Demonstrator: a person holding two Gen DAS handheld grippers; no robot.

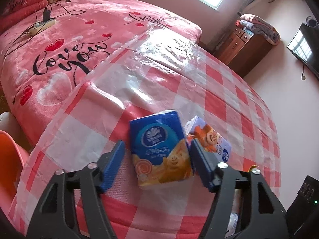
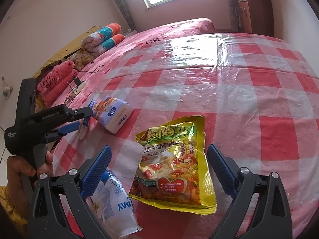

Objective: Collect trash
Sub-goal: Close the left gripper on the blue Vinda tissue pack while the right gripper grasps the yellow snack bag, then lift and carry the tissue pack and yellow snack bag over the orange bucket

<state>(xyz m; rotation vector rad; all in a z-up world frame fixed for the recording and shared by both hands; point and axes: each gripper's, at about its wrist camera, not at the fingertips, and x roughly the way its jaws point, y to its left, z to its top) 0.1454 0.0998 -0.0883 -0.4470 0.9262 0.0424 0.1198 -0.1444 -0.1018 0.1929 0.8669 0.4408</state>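
A table (image 1: 229,91) under a glossy red-and-white checked cloth stands beside a pink bed (image 1: 83,39). The left tongs (image 1: 157,163) straddle a blue tissue pack (image 1: 159,149); the right pad touches its edge, the left pad stands apart. The pack's long axis runs away from the camera. Just beside it lies a purple tissue pack (image 1: 211,139). The right tongs (image 2: 159,173), spread wide, hover around a torn yellow snack bag (image 2: 175,165), lengthwise between the pads, open end pointing away. A white pouch (image 2: 115,205) lies near the table's near edge.

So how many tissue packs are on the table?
2. The blue tissue pack lies between the left tongs; the purple tissue pack lies right beside it. Others may be hidden outside the views.
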